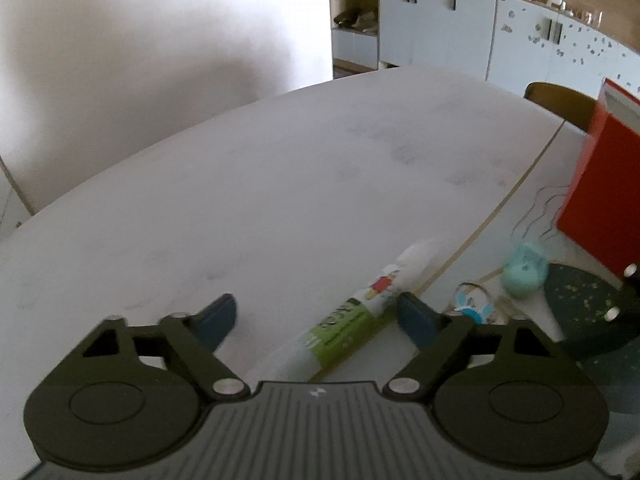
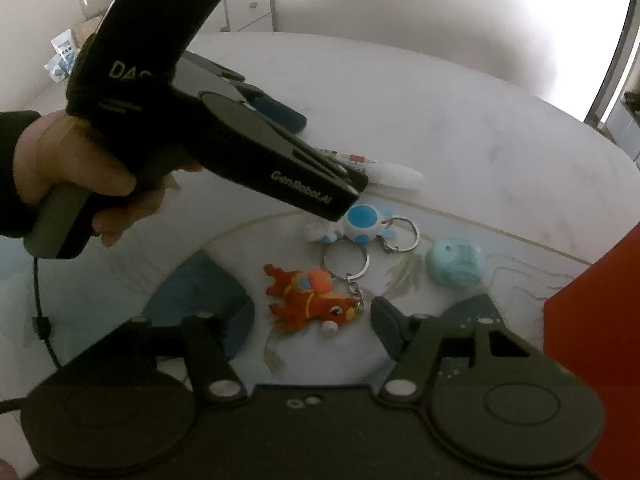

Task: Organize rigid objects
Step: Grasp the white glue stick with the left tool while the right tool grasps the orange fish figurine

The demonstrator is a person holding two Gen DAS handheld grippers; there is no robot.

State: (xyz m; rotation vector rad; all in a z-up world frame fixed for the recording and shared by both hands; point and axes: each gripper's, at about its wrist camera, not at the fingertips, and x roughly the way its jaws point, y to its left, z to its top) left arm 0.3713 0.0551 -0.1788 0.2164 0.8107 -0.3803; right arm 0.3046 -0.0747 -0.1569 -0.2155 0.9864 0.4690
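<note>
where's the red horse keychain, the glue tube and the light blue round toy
red horse keychain (image 2: 310, 300), right wrist view, on its orange-red body
glue tube (image 1: 340, 334), left wrist view, on the green label
light blue round toy (image 2: 456, 266), right wrist view, on its rounded front

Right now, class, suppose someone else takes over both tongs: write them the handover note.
Left tongs: open, holding nothing, low over the white and green tube, which lies flat on the table.
Right tongs: open, holding nothing, above the red horse keychain.
Also loose on the table: blue and white keychain and pale teal toy, near the red box.
Done: nothing gripped yet.
Left: probably pick up each item and sort it; the destination isn't clear from here.
</note>
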